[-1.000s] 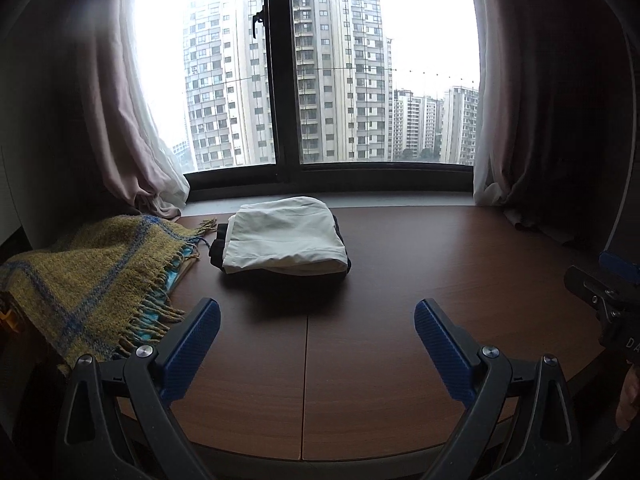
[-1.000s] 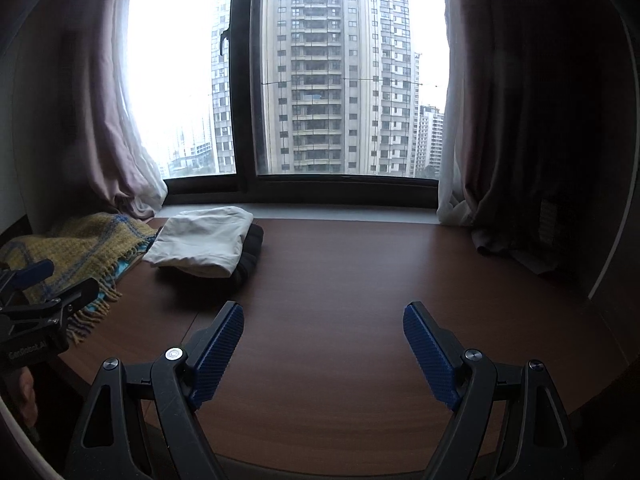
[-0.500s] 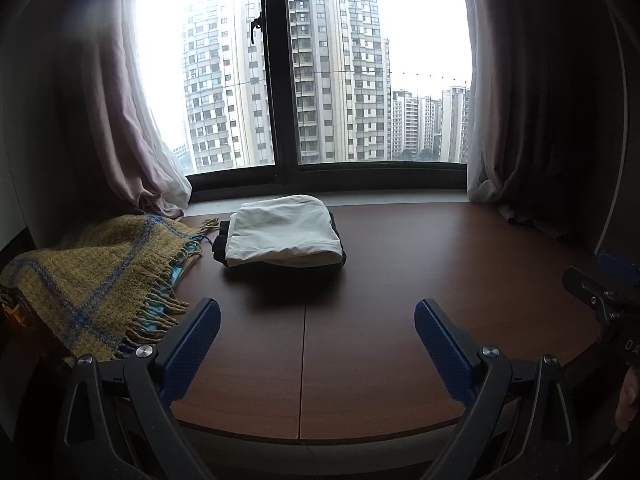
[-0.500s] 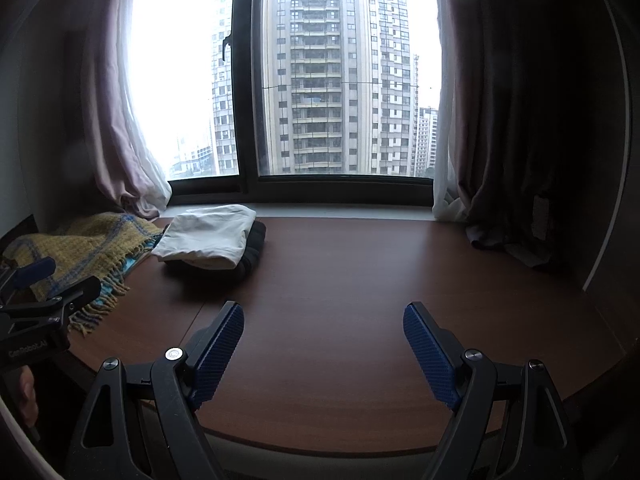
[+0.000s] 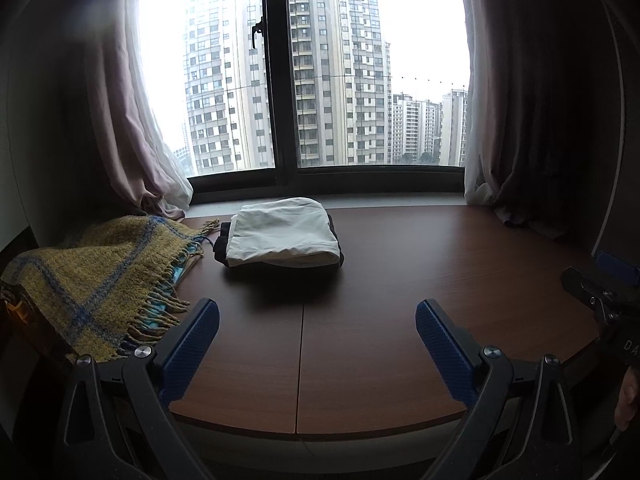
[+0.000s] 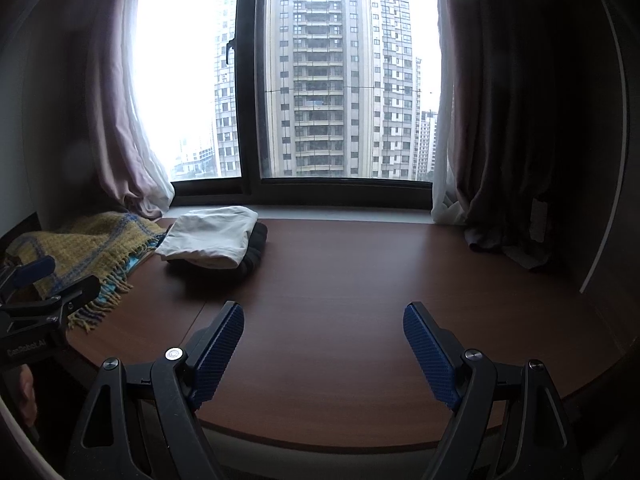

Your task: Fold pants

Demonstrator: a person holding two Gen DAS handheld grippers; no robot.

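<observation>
Folded white pants (image 5: 282, 230) lie on top of a folded dark garment (image 5: 219, 247) at the far left of the brown table (image 5: 400, 280). They also show in the right wrist view (image 6: 210, 236), with the dark garment (image 6: 256, 248) under them. My left gripper (image 5: 318, 320) is open and empty, over the table's near edge, well short of the stack. My right gripper (image 6: 323, 324) is open and empty, near the front edge, to the right of the stack.
A yellow and blue fringed blanket (image 5: 92, 276) lies at the table's left end, also in the right wrist view (image 6: 88, 244). Curtains (image 5: 132, 120) hang at both sides of the window. The table's front edge (image 5: 304, 432) is close below the grippers.
Both grippers have drawn back and up from the stack, so the table's front edge now shows. Both stay open. The pants have not moved.
</observation>
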